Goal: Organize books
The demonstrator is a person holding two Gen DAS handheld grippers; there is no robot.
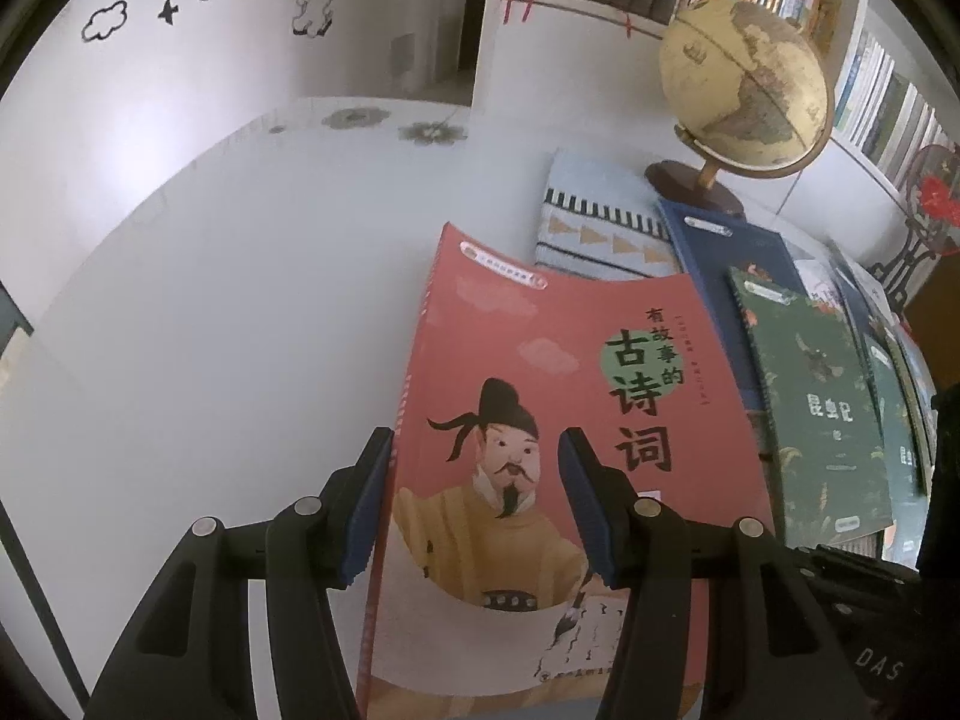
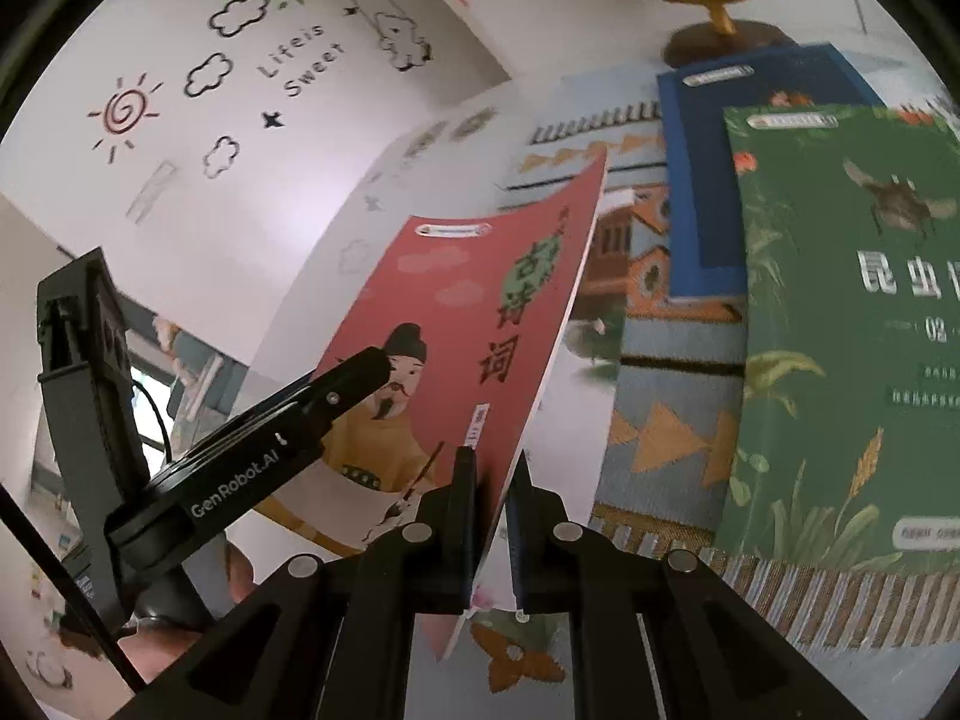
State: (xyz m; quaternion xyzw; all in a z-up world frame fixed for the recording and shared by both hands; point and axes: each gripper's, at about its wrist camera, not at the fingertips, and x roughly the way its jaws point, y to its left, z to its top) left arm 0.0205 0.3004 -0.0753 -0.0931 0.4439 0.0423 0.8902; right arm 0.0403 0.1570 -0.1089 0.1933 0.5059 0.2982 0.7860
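Right gripper point(image 2: 492, 480): clamped on red book point(image 2: 456, 324) – lower edge.
Left gripper point(image 1: 474, 498): jaws apart, straddling the book's spine.
Green book point(image 1: 822, 414): at 3 o'clock.

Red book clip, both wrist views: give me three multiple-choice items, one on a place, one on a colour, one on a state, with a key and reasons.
1. Where does the globe stand?
A. Behind the books lying on the table
B. On the floor
C. On top of the red book

2. What colour is the cover lying partly over the blue book?
A. Yellow
B. Green
C. White

3. How does the right gripper stand?
A. Wide open, holding nothing
B. Out of view
C. Shut on the red book's edge

Key: 1 A, its base sits beyond the blue book; 2 B, the green book overlaps it; 3 C, the red book is pinched between its fingers.
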